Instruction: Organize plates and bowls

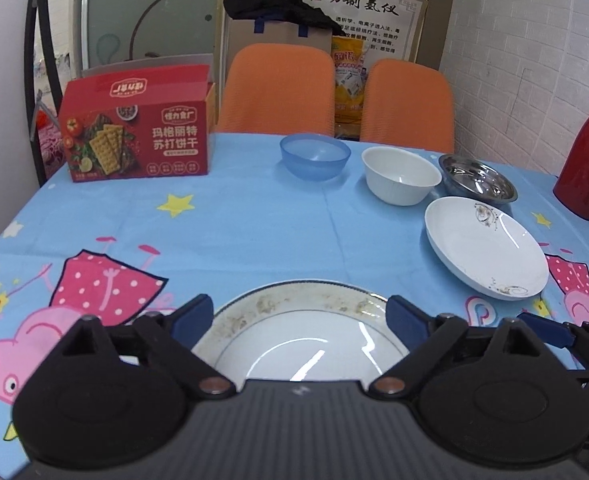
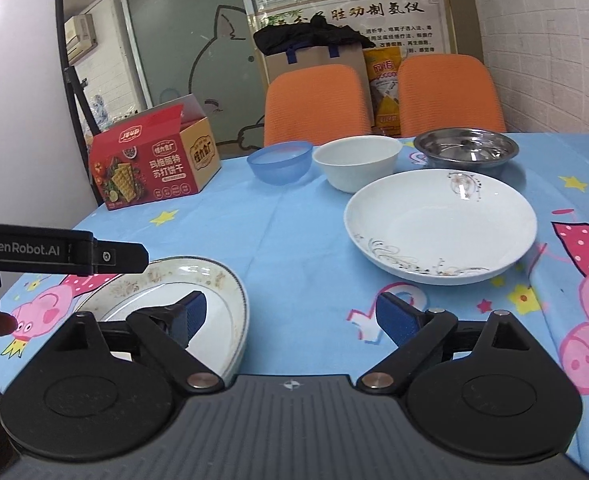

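Both grippers, left & right, hung wide open w/ nothing held; the left's body read "GenRobot.AI". Gold-rimmed plate lay under the left's fingers, white floral plate ahead of the right, w/ blue bowl, white bowl, steel bowl behind. Red cracker box w/ Chinese print, red thermos stood on the cartoon-pig tablecloth.

Glossy ceramic plate, shiny metal bowl, translucent plastic bowl, matt cloth tablecloth.
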`<state>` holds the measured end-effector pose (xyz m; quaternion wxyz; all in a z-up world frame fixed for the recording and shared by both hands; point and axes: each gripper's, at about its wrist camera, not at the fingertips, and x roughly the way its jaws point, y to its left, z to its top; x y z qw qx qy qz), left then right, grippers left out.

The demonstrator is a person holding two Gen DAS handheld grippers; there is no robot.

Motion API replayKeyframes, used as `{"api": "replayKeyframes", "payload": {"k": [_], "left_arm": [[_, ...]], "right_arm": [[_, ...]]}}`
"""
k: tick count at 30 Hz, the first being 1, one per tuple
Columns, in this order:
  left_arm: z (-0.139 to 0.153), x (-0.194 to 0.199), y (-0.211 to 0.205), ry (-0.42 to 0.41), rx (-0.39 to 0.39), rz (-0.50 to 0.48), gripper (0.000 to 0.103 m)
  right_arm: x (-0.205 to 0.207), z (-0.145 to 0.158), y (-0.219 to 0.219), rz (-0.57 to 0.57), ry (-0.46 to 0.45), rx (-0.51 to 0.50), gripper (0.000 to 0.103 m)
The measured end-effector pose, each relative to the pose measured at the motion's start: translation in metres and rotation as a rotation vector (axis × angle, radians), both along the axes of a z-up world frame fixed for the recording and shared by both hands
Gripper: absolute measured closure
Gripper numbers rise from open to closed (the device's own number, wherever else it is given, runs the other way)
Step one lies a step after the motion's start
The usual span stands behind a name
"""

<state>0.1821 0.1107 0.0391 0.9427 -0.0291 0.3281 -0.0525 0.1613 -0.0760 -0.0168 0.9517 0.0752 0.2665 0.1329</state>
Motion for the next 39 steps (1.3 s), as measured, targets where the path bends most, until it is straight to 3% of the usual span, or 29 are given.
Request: {"api": "replayKeyframes", "payload": {"k": [24,28,35,39], "left_arm": [[0.005,0.061,-0.071,0.054,0.096,-0.077,0.009],[0.002,0.074,-0.077,0.091,0.074,-0.112,0.009],[-0.001,0.121,-0.104,0.189,-0.035,-0.215,0.009],[-0.014,0.154,-0.124,0.24,-0.035,-0.239,0.009]], "right_arm": [[0.031,0.001,-0.12,-0.261,-0.029,0.093,0.0],[0.042,-0.004,-0.129,-0.267,-0.012,0.091,0.0],[0.066,-0.008,-0.132,-0.25,0.006,0.058,0.0],[0.085,-0.011,-0.132,-0.228,0.04,0.017,0.0]]}}
